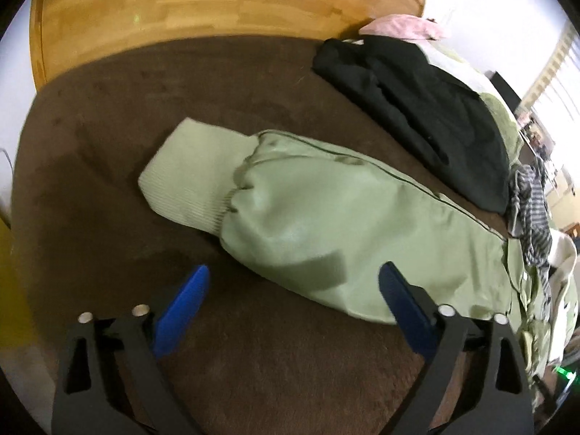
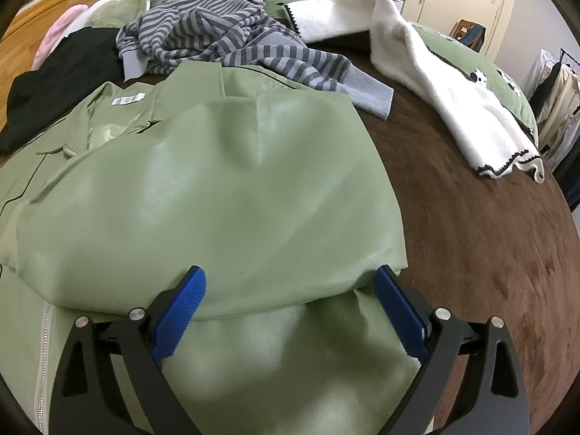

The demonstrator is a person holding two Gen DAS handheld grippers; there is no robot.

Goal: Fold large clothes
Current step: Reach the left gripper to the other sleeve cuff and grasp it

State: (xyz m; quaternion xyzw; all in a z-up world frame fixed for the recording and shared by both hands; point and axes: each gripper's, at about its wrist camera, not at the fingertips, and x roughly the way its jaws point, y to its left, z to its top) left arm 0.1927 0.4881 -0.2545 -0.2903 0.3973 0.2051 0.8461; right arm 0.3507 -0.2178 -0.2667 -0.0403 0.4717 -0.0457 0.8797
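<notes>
A light green jacket [image 2: 203,188] lies on a brown bed cover [image 2: 482,253]. In the left wrist view its sleeve [image 1: 326,224] stretches across the cover with a ribbed cuff [image 1: 192,177] at the far end. My left gripper [image 1: 293,279] is open and empty, hovering at the near edge of the sleeve. My right gripper [image 2: 290,279] is open and empty, just above a folded part of the jacket near its zip [image 2: 45,362]. The jacket's collar and label [image 2: 127,99] lie further back.
A black garment [image 1: 427,108] lies beyond the sleeve, also in the right wrist view [image 2: 61,72]. A grey striped sweater [image 2: 224,36] and a white fleece garment [image 2: 427,72] lie behind the jacket. A wooden headboard [image 1: 217,3] stands at the far edge.
</notes>
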